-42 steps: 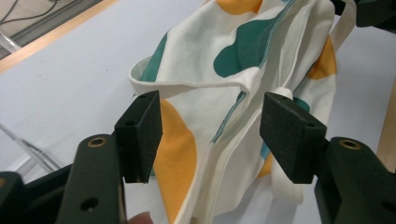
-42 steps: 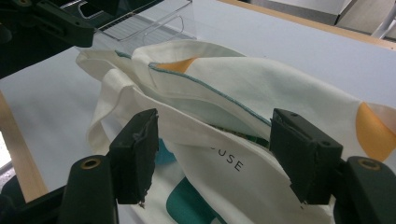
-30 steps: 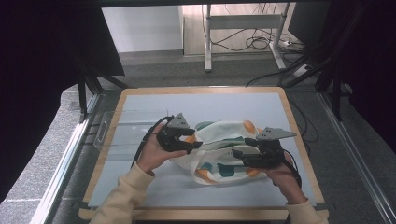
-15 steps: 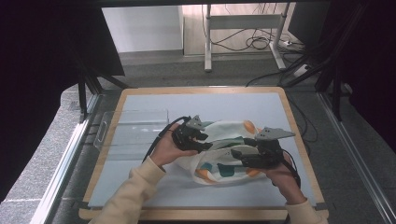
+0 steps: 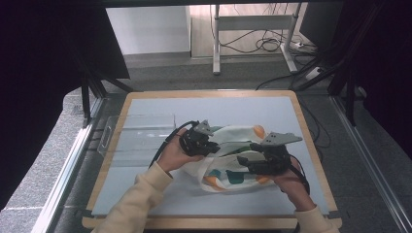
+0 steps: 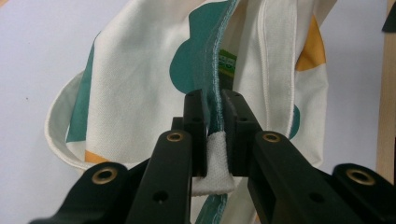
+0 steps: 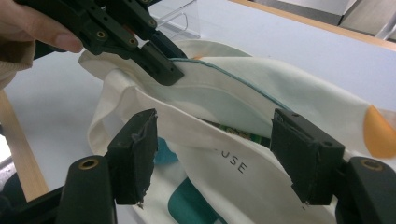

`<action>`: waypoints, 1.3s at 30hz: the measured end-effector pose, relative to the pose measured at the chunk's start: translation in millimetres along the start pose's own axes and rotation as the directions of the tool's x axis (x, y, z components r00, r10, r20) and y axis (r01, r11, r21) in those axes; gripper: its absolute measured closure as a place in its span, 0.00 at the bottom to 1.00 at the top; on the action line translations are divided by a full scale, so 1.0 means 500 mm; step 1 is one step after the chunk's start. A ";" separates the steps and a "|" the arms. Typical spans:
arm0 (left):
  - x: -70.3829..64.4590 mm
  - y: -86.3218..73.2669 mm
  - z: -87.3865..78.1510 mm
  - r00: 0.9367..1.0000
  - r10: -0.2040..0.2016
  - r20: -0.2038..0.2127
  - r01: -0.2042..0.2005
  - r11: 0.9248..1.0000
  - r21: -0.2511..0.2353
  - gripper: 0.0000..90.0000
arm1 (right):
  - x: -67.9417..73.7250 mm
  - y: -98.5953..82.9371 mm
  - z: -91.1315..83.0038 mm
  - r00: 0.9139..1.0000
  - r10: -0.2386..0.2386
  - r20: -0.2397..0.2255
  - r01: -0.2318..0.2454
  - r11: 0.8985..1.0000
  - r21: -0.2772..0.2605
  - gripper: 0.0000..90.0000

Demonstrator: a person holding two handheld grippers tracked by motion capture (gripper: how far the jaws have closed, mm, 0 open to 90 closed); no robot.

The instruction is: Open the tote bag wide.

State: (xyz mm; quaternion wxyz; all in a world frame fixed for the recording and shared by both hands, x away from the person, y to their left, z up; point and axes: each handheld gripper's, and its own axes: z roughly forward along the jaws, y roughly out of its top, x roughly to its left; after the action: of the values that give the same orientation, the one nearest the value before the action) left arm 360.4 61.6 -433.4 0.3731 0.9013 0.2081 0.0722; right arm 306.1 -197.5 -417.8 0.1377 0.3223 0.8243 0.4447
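A cream cloth tote bag (image 5: 228, 160) with teal and orange patches lies rumpled on the pale blue mat. My left gripper (image 6: 214, 122) is shut on the bag's teal-stitched top hem, with a fold of cream cloth squeezed between its jaws; in the high view the left gripper (image 5: 210, 141) sits at the bag's left side. My right gripper (image 7: 212, 144) stands open over the bag (image 7: 243, 116), its jaws spread wide above the mouth and strap. The left gripper (image 7: 140, 44) pinches the far rim in the right gripper view. The right gripper (image 5: 250, 162) rests over the bag's right part.
A clear acrylic stand (image 5: 138, 133) sits on the mat left of the bag. The mat (image 5: 160, 194) lies on a wooden-edged table (image 5: 313, 160). A metal rail (image 5: 63, 170) runs along the left side.
My left gripper moved right along the bag and now holds the hem nearer the middle. The right gripper stayed in place over the bag.
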 end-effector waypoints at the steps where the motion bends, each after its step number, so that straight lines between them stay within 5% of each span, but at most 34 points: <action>1: 0.001 0.000 0.000 1.000 -0.003 0.001 0.003 1.000 -0.001 0.91 | 0.002 0.002 0.004 1.000 -0.008 -0.004 0.008 1.000 0.004 0.36; 12: 0.008 0.000 0.000 1.000 -0.020 0.009 0.020 1.000 -0.002 0.91 | 0.000 0.008 0.064 0.998 -0.066 -0.006 0.066 0.994 0.089 0.40; 19: 0.008 0.000 0.002 1.000 -0.024 0.007 0.024 1.000 0.004 0.91 | -0.005 -0.011 0.087 0.993 -0.109 0.041 0.099 0.977 0.189 0.58; 27: 0.011 0.000 0.000 0.999 -0.033 -0.003 0.033 0.999 -0.008 0.91 | -0.012 -0.015 0.085 0.996 -0.082 0.041 0.073 0.978 0.196 0.85; 39: 0.026 0.003 -0.004 0.998 -0.061 -0.023 0.060 0.998 -0.029 0.91 | -0.010 -0.021 0.075 0.996 -0.090 0.011 0.086 0.979 0.187 0.91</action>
State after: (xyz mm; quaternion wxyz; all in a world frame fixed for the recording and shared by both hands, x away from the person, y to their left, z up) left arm 372.0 67.6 -431.1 0.3852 0.8883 0.2388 0.0746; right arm 325.0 -180.6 -448.0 0.1346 0.3014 0.8742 0.3561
